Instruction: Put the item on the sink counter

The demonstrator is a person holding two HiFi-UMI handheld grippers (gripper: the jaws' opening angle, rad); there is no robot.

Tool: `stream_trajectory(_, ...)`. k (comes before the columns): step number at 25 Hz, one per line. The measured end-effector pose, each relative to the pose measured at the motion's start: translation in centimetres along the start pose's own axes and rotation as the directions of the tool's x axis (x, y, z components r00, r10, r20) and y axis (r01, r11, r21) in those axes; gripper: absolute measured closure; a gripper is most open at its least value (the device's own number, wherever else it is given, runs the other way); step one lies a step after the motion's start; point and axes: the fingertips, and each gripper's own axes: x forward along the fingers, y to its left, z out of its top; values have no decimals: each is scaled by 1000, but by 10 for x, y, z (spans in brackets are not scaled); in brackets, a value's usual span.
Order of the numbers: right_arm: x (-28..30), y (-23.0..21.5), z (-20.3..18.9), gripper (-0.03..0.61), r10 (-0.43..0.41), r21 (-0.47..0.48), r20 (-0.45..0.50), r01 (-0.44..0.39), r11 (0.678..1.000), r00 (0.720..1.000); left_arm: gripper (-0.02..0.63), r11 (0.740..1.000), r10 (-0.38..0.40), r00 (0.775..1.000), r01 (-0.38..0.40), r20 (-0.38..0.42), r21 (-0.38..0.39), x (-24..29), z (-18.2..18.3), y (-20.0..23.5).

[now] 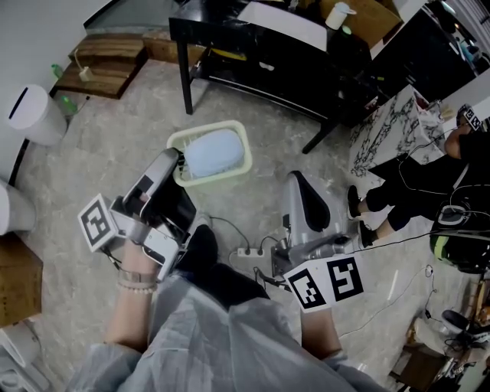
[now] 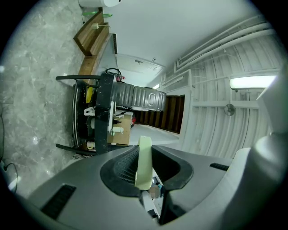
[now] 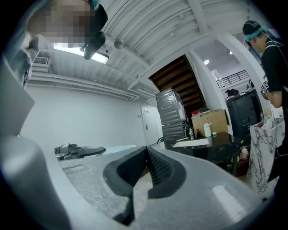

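Grippers: two. The left gripper (image 1: 178, 163) had its jaws partly closed, clamped on the near rim of the basket; the right gripper (image 3: 146, 165) had its jaws fully together and held nothing.
Basket (image 1: 211, 128): one, pale green, extending ahead of the left jaws. It held one light blue rounded item (image 1: 215, 151).
Floor (image 1: 115, 149): pale marbled stone, lying beneath both jaws.
Table (image 1: 253, 47): one, black, stood well beyond the jaws. It carried one white bottle (image 1: 337, 14).
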Motion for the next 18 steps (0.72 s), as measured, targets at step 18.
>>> stream_trajectory(18, 129, -33, 10, 581, -16, -22, 0, 16, 1000, 1000, 529, 1000, -12, 1000, 11, -19, -11, 96, 96, 27)
